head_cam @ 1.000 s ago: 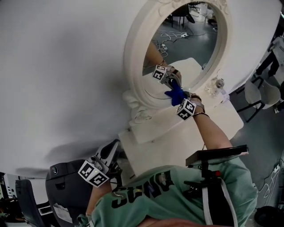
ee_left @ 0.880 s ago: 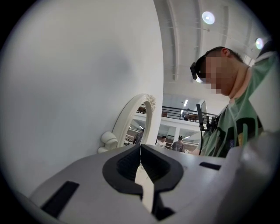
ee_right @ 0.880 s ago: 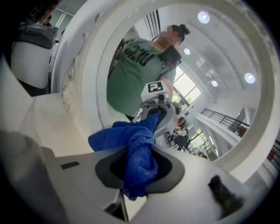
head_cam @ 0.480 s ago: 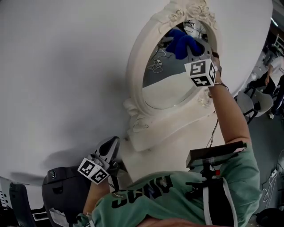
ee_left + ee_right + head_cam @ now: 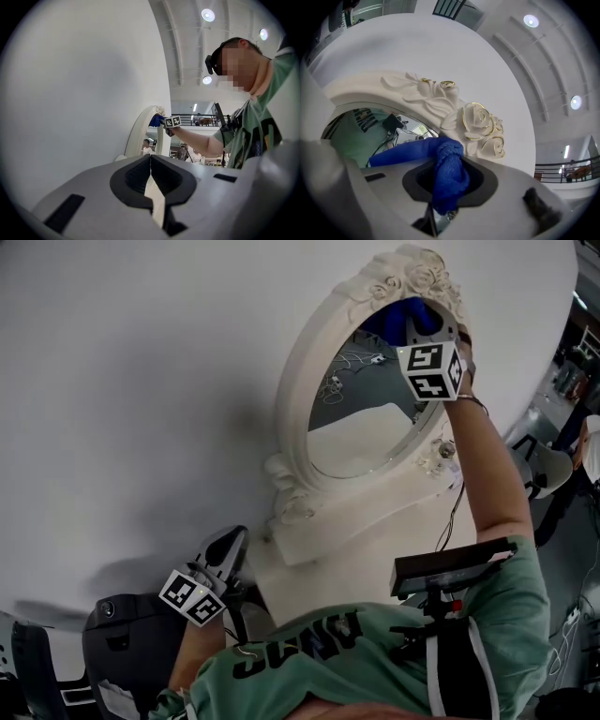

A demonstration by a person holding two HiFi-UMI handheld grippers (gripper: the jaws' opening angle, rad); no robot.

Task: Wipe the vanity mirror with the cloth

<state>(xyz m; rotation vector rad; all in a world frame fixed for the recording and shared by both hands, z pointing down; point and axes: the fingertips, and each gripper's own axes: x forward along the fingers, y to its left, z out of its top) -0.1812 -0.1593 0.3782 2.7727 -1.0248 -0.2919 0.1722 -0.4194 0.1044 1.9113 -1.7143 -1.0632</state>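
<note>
The oval vanity mirror (image 5: 361, 423) has a cream carved frame with roses (image 5: 476, 124) on top. My right gripper (image 5: 427, 338) is raised to the glass's upper edge, shut on a blue cloth (image 5: 447, 171) that presses against the glass just under the roses; the cloth (image 5: 403, 315) shows blue at the mirror's top. My left gripper (image 5: 225, 554) hangs low at the lower left, well away from the mirror, jaws closed together with nothing between them (image 5: 151, 187). From the left gripper view the mirror (image 5: 145, 133) and the cloth (image 5: 156, 121) appear small in the distance.
The mirror stands on a white vanity table (image 5: 366, 559) against a plain white wall (image 5: 141, 381). A dark chair (image 5: 122, 638) sits at the lower left. A small glass bottle (image 5: 445, 451) stands by the mirror's base. Chairs and cables lie at the right edge.
My right gripper has swept the cloth from the mirror's lower edge up to its top edge, under the roses. The left gripper has stayed low at the left.
</note>
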